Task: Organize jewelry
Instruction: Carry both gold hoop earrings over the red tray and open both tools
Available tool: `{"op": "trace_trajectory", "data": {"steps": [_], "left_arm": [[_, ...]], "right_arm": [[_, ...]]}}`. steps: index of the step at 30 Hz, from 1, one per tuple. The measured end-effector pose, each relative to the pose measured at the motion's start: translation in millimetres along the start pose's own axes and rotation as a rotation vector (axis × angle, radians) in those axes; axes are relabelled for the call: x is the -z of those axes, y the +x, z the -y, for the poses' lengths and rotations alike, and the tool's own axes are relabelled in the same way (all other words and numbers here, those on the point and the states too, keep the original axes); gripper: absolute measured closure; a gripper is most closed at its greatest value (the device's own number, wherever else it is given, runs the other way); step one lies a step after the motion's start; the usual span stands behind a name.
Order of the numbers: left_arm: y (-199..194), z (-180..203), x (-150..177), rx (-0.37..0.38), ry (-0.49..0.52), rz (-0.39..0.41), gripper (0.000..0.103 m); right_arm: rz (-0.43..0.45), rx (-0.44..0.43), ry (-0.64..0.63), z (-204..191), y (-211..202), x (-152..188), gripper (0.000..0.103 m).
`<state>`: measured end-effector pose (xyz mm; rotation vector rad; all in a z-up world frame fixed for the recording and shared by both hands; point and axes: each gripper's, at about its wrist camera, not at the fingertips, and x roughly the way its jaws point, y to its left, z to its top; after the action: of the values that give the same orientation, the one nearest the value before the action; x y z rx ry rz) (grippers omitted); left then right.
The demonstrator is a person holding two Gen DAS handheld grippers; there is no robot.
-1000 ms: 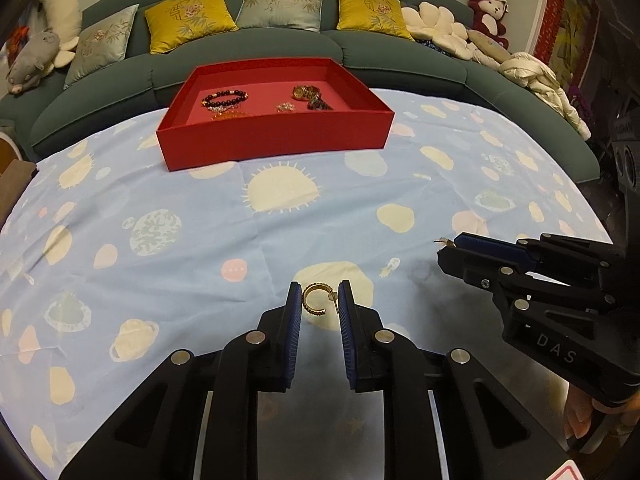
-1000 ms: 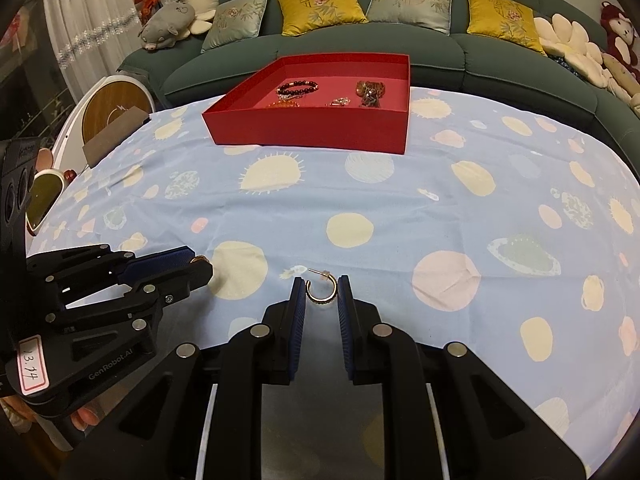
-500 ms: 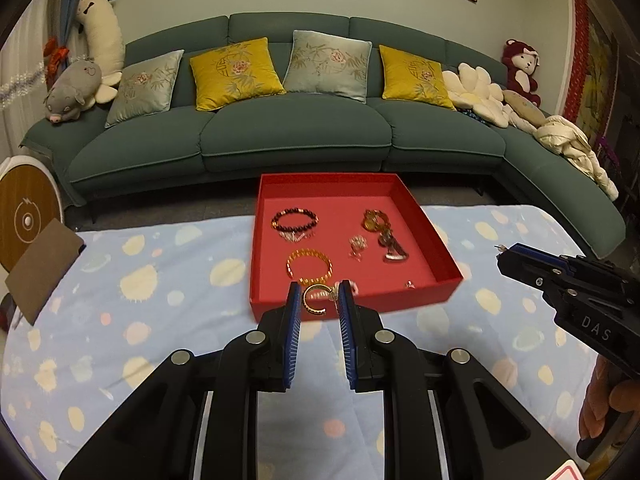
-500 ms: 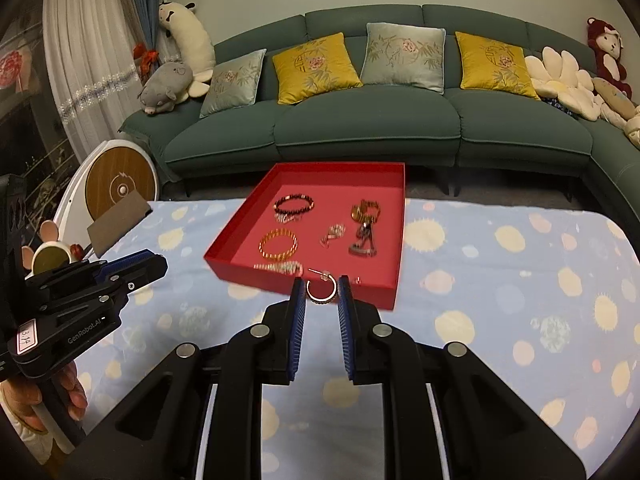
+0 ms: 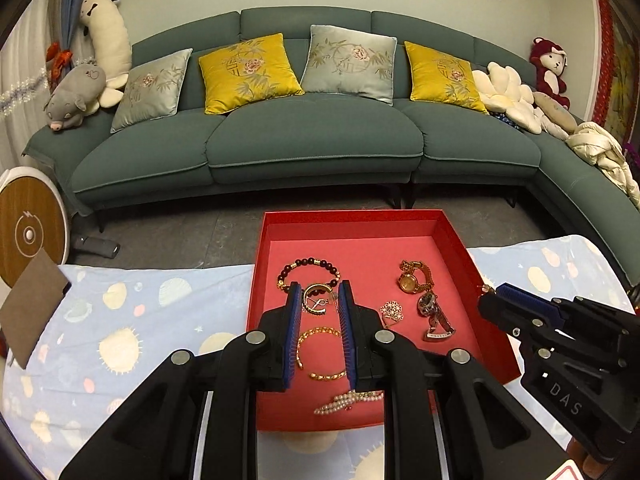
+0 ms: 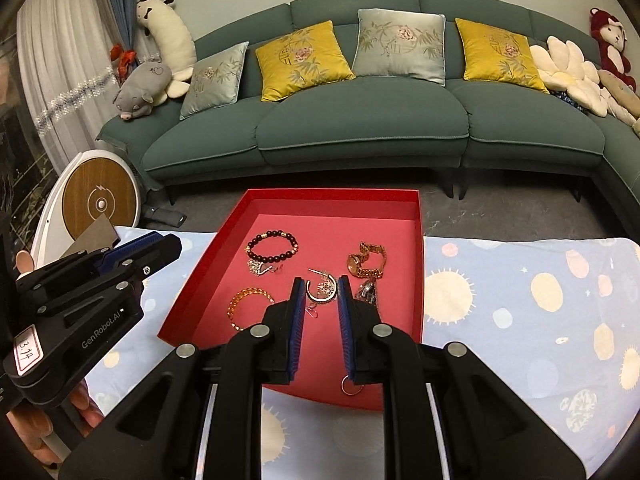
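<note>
Above the red tray, both tongs angled downward, each nipped narrowly on a hoop earring.

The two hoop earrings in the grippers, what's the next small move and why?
Probably lower both a little, then release. The left gripper pinches one hoop earring and the right gripper the other hoop earring; both hang above the red tray floor, over jewelry already lying there.

Table, planet-print blue cloth; red tray on cloth.
</note>
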<state>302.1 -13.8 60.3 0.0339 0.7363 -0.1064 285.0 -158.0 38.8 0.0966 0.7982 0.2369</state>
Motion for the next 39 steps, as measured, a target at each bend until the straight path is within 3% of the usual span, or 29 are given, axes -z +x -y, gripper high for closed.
{"op": "trace_trajectory", "data": {"steps": [16, 30, 39], "left_arm": [[42.2, 4.0, 9.6, -0.026, 0.000, -0.053, 0.086], [39.7, -8.4, 4.7, -0.048, -0.045, -0.039, 0.068], [35.9, -16.6, 30.1, -0.058, -0.045, -0.086, 0.067]], "right_arm": [[-0.054, 0.000, 0.017, 8.9, 40.3, 11.1, 0.086], [-0.021, -0.006, 0.023, 10.7, 30.0, 5.9, 0.085], [-0.058, 0.006, 0.042, 23.8, 18.8, 29.4, 0.085]]}}
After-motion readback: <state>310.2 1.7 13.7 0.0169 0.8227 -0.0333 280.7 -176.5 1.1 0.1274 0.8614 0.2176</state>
